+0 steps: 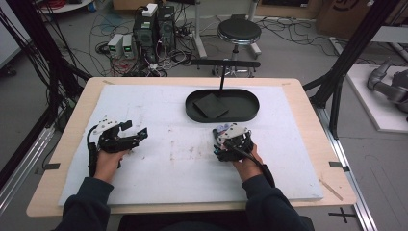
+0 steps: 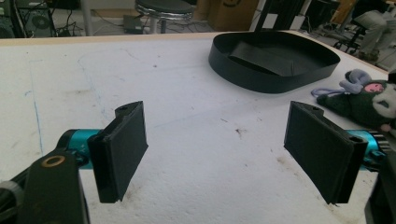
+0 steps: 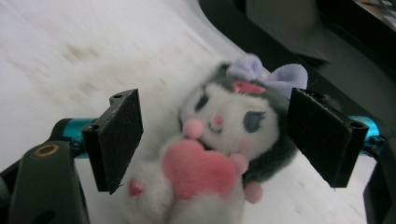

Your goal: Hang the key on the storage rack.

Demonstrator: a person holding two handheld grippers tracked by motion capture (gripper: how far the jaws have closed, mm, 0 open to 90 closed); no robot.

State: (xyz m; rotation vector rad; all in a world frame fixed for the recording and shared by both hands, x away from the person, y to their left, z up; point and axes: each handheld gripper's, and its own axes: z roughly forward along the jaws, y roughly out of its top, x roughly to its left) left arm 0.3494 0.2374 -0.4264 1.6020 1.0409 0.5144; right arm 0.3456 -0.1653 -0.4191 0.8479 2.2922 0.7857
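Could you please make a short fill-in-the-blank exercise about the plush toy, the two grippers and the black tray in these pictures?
1. The soft white and dark plush toy holds a pink ____ at its chest.
2. The right gripper has its jaws ____ on either side of the toy.
3. The black oval plastic tray holds a flat, dark ____ piece.
4. The left gripper has ____ between its jaws.

Missing words: heart; open; square; nothing
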